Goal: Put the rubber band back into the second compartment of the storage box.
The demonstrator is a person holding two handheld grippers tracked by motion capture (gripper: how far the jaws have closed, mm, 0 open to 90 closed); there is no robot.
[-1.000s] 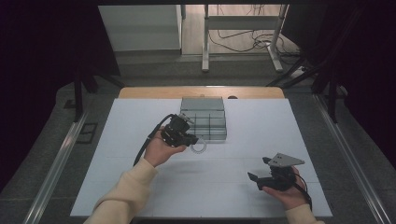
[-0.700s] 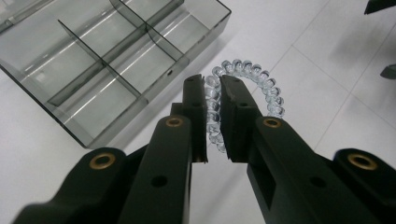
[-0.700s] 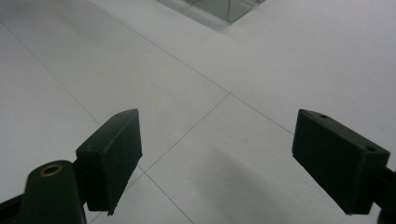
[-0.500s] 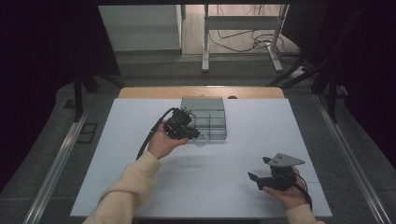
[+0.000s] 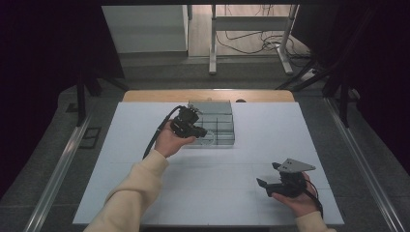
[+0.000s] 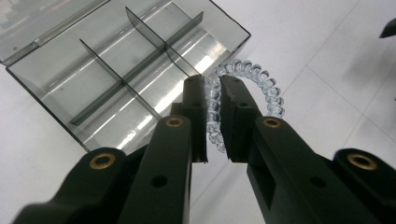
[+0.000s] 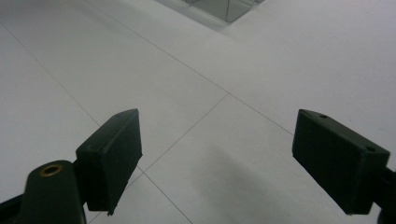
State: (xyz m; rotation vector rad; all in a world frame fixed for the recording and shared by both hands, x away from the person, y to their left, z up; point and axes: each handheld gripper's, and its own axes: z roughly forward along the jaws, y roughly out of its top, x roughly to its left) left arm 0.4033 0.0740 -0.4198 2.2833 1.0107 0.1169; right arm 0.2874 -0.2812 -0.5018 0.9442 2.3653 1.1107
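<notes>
**Left jaws closed on coil tie beside divided box**

We note the left gripper [image 6: 212, 121] with its two black jaws drawn nearly together, pinching one side of the clear spiral-coil plastic hair tie [image 6: 261, 84]. The near strand of the coil runs through the narrow gap between the jaws; the rest of the ring loops out beyond the tips and to their right. We cannot tell whether the ring rests on the white gridded tabletop [image 5: 145, 145] or is lifted just off it.

Ahead and to the left of the jaw tips sits the smoky transparent plastic compartment box [image 6: 107, 65], lid open, dividers visible, compartments empty as far as we see. The tie lies outside it, just beside its near corner.

The right gripper [image 7: 217, 154] is held low over bare table, jaws spread wide with nothing between them, well apart from box and tie. In the high view it sits in the person's right hand [image 5: 297, 200].

Handling judgement: the tie looks light, springy and soft; it will stretch and deform rather than break. Smooth plastic may slip, so we judge a pinch across a single strand, as here, to be the sensible hold; expect the free loop to dangle and bounce.

No brand, label or legible writing seen on any item
</notes>
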